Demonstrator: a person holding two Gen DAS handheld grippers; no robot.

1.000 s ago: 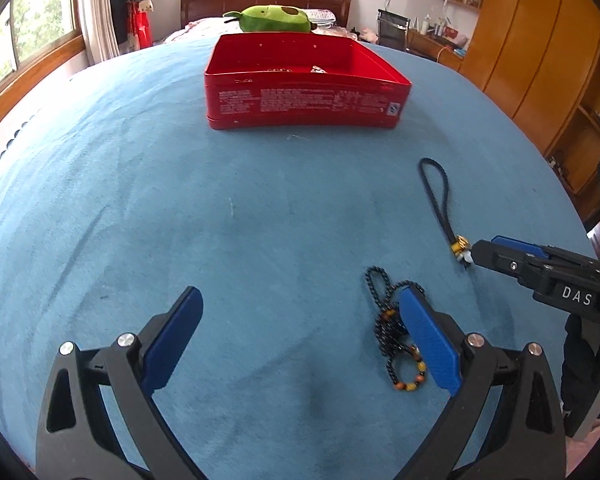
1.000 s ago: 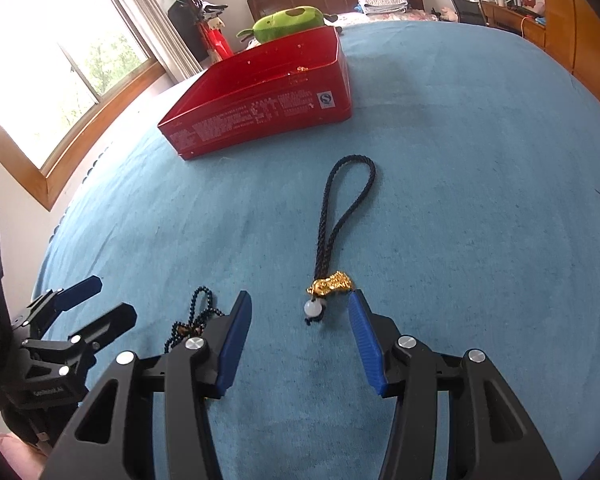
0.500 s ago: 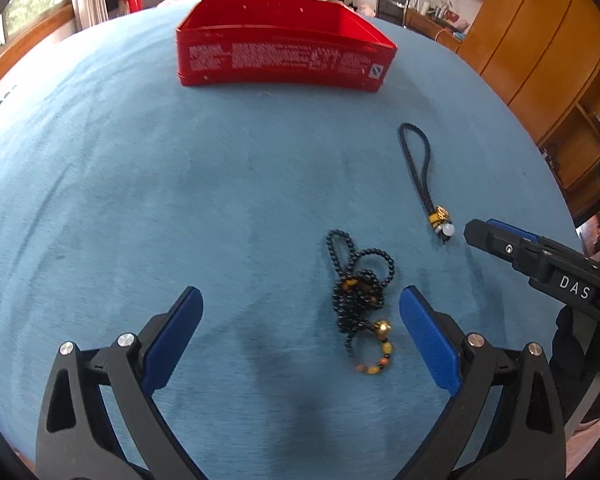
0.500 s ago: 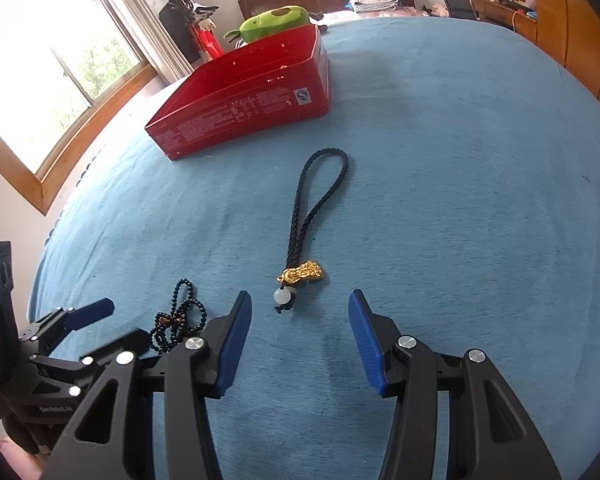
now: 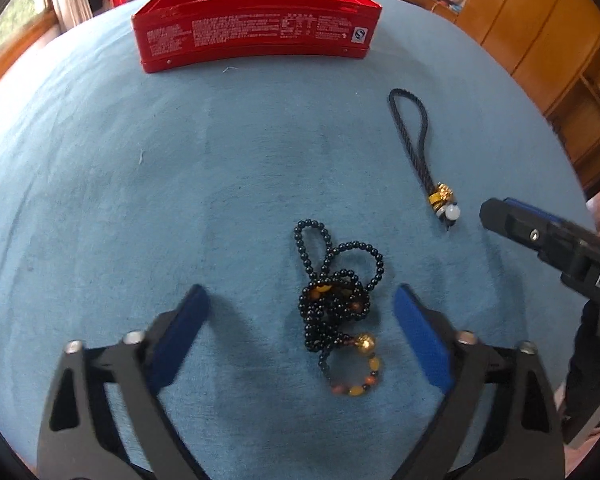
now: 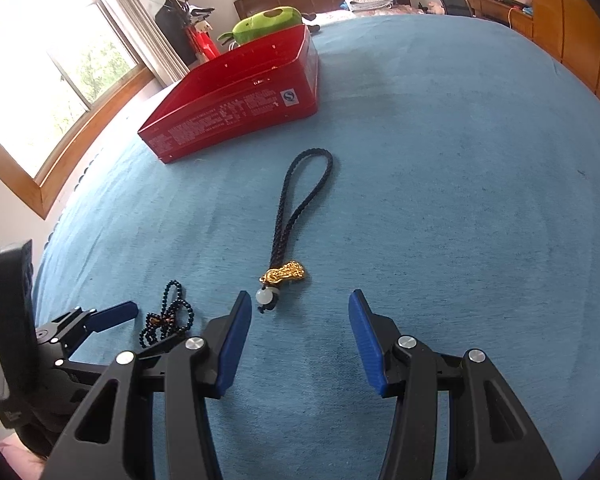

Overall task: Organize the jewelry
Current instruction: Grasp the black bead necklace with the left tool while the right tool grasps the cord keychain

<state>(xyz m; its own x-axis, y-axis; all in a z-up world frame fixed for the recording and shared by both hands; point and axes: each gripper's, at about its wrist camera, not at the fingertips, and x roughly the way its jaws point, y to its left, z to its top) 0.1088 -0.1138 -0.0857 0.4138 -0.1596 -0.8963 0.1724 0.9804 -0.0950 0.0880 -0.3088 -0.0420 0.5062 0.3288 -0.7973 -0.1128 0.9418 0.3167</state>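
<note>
**Clerk A:** Left wrist view, count. One red tin (image 5: 256,28) at 12 o'clock on the blue cloth (image 5: 100,200). One black bead necklace (image 5: 336,300), tangled, with one gold bead and a run of amber beads, lying between the blue pads at 6 o'clock. One black braided cord charm (image 5: 420,152) at 2 o'clock, well apart from the tin.

**Clerk B:** Pose?

**Clerk A:** The left gripper (image 5: 302,324) is held low over the cloth, its jaws spread wide and holding nothing, one on either side of the necklace. The right gripper (image 5: 540,236) enters at 3 o'clock; this view cannot tell how its jaws stand.

**Clerk B:** Right wrist view?

**Clerk A:** Same single tin (image 6: 236,100) at 11 o'clock, same cord charm (image 6: 296,216) at centre, the gold figure and pale bead just ahead of the left pad. The right gripper (image 6: 300,328) is released, jaws wide, nothing between them. The necklace (image 6: 168,316) is at 8 o'clock, beside the left gripper (image 6: 96,322).

**Clerk B:** Only here?

**Clerk A:** One green plush toy (image 6: 268,24) in full behind the tin, and one window (image 6: 40,92) at 10 o'clock. The amber beads show only in the left view.
</note>
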